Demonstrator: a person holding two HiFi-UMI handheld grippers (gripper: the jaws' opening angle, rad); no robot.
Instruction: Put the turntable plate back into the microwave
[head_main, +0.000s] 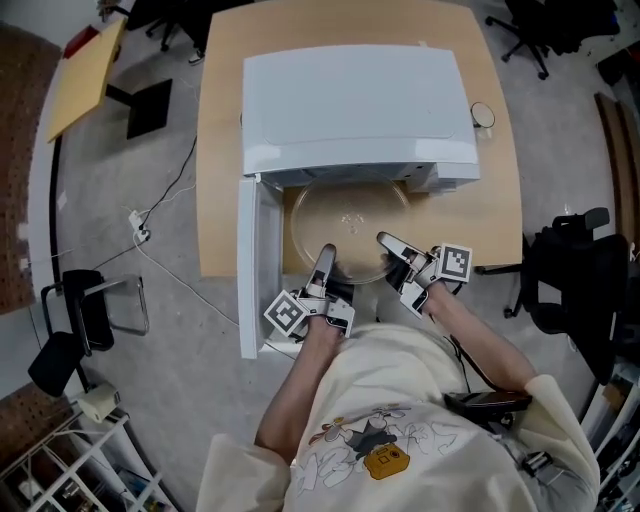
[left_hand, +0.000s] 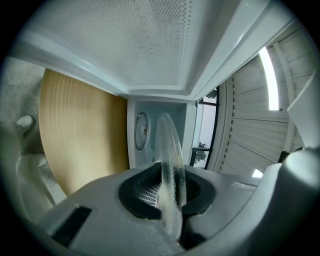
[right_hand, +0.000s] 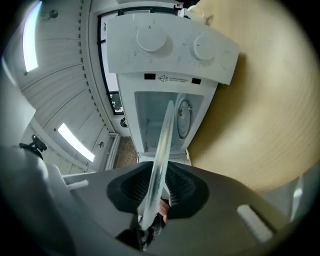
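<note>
The left hand-held gripper (head_main: 327, 256) is pinching the plate (head_main: 350, 222), the right hand-held gripper (head_main: 386, 241) is straddling its rim slackly, and the plate is only entering the microwave (head_main: 350, 110).

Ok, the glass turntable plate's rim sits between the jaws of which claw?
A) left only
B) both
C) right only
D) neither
B: each gripper view shows the turntable plate running edge-on between that claw's jaws. The head view puts the left claw and the right claw at its near edge, in front of the open microwave.
</note>
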